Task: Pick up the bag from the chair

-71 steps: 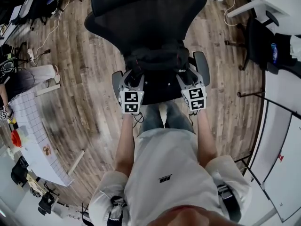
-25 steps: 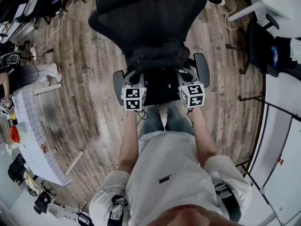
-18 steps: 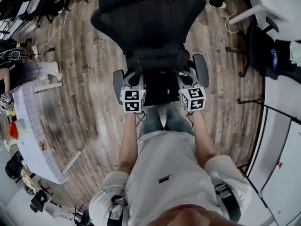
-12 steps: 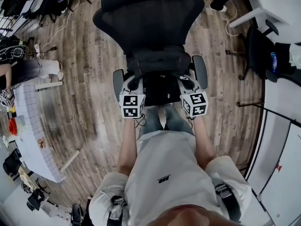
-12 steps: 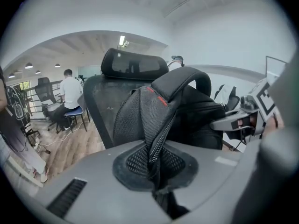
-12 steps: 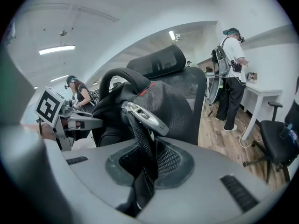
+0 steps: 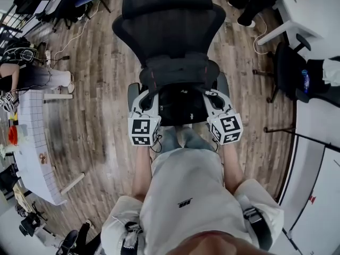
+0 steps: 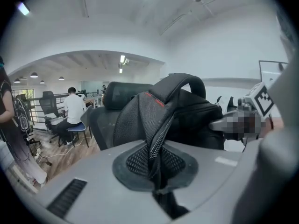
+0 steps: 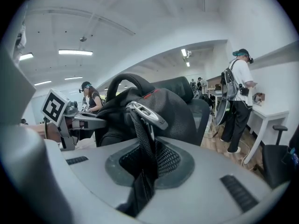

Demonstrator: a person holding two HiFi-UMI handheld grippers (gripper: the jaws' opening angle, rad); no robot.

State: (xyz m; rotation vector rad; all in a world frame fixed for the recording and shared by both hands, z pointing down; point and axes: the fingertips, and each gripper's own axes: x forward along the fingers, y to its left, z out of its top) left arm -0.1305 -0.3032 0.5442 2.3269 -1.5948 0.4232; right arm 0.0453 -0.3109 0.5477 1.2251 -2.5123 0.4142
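The black backpack [image 7: 178, 84] hangs in front of the black office chair's backrest [image 7: 170, 20], held by both shoulder straps. My left gripper [image 7: 145, 99] is shut on the left mesh strap [image 8: 150, 129]. That strap runs from between the jaws up to the bag [image 8: 187, 111]. On the other side my right gripper [image 7: 212, 98] is shut on the right strap [image 9: 140, 139], which carries a metal buckle [image 9: 147, 112]. The bag's top handle [image 9: 125, 80] arches above it. Whether the bag's bottom still touches the seat is hidden.
The person's legs [image 7: 183, 139] stand right at the chair. Another dark chair [image 7: 289, 68] and white desks [image 7: 313, 4] are at the right, and a white table [image 7: 32, 142] is at the left. A person [image 9: 237, 97] stands at a desk; someone else [image 8: 72, 113] sits further off.
Both grippers have risen toward the head camera with the straps in them, and the bag has come up with them. The marker cubes look larger now.
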